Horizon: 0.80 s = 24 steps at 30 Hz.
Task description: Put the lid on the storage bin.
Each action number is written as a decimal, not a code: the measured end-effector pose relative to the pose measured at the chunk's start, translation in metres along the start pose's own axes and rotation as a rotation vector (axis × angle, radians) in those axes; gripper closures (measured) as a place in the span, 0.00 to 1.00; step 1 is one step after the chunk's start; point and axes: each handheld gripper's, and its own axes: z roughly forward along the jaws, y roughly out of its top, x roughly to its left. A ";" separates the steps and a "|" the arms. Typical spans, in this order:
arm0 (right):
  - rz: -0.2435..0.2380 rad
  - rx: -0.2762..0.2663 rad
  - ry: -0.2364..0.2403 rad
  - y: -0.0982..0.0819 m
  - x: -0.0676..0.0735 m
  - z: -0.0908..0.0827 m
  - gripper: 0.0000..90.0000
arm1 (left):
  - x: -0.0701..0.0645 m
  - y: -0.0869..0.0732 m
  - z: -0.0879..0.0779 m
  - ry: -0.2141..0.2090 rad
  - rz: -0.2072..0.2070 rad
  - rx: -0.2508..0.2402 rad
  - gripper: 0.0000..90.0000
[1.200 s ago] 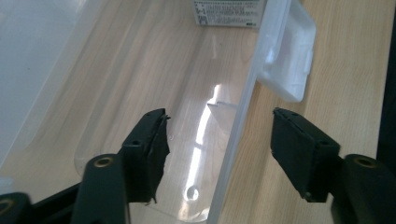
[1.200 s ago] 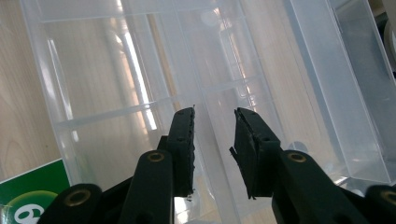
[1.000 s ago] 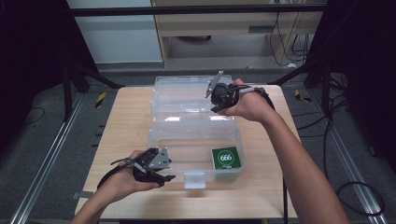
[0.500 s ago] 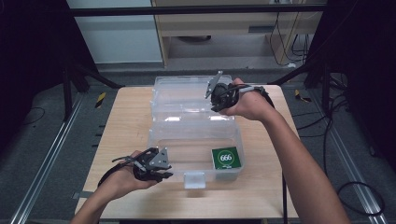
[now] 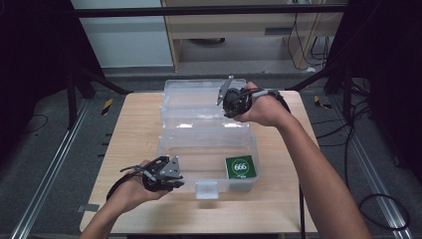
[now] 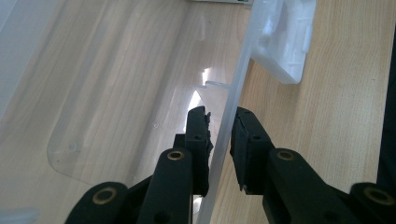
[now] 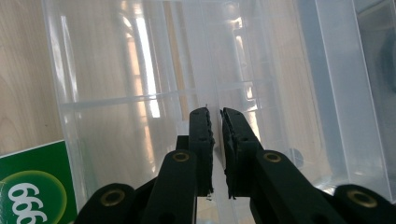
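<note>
A clear plastic box (image 5: pixel 206 149) sits open mid-table (image 5: pixel 134 134), its lid (image 5: pixel 199 97) laid back toward the far edge. The left gripper (image 6: pixel 219 130) straddles the box's thin front wall near the white latch (image 6: pixel 285 42), jaws close on either side though not visibly pinching. The right gripper (image 7: pixel 215 122) has its jaws nearly shut about a thin clear edge of the lid. A green card (image 5: pixel 240 167) lies inside. The box looks light, stiff and slippery; rims and latch offer the surest hold.
</note>
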 end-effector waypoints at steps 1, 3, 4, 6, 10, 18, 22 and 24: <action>-0.005 0.007 -0.001 0.001 0.000 0.000 0.92 | 0.001 0.000 0.000 0.002 -0.004 -0.001 0.85; -0.010 0.009 0.001 0.001 -0.001 0.000 0.93 | 0.001 0.000 0.001 0.005 -0.009 0.000 0.85; -0.016 0.015 -0.006 0.002 -0.001 0.001 0.94 | 0.001 0.001 0.001 0.014 -0.011 0.001 0.85; -0.017 0.014 -0.002 0.002 -0.002 0.001 0.94 | 0.003 0.001 0.001 0.004 -0.011 -0.001 0.85; -0.016 0.006 0.019 0.002 -0.002 -0.001 0.96 | 0.003 0.001 0.002 0.004 -0.016 0.002 0.85; -0.023 -0.002 0.032 0.003 0.002 -0.005 0.98 | 0.002 0.001 0.003 0.019 -0.020 -0.002 0.85; -0.021 -0.009 0.039 0.003 0.004 -0.006 0.99 | 0.000 0.001 0.003 0.033 -0.018 -0.002 0.84; -0.026 -0.014 0.042 0.003 0.005 -0.008 0.99 | 0.001 0.001 0.003 0.032 -0.020 -0.004 0.84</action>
